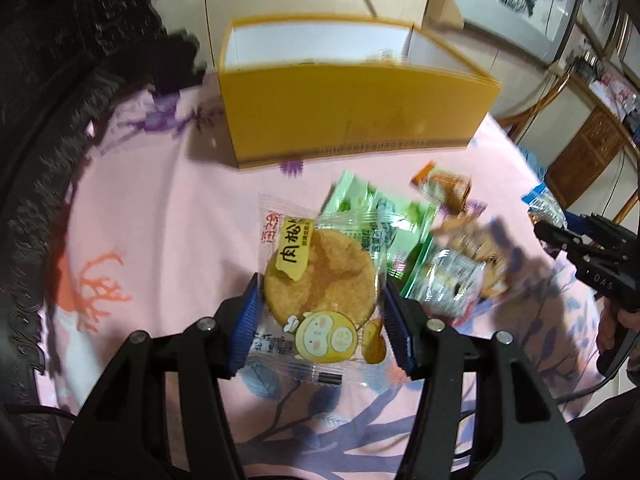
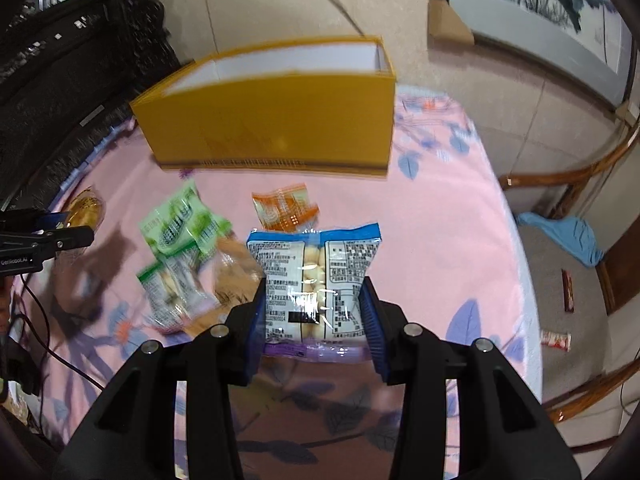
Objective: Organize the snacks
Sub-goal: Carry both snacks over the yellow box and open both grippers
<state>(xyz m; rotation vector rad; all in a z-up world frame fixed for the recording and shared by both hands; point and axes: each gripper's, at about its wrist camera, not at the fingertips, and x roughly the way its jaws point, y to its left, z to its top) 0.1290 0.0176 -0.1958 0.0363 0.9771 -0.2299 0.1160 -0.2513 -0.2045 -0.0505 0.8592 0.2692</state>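
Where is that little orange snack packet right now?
The orange packet lies on the pink flowered cloth, in front of the yellow box, right of the green packets and just beyond the blue-topped bag in the right gripper.

pink floral tablecloth [image 2: 440, 208], framed painting [image 2: 552, 4] on wall, wooden chair [image 2: 592, 184], blue cloth [image 2: 568, 236] on its seat

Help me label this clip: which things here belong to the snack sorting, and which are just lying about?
Job:
- round cake in clear wrapper, in left tongs
- blue-topped biscuit bag, in right tongs
- open yellow cardboard box
- green packets
- orange packet

Lying about:
- blue cloth on chair
- framed painting
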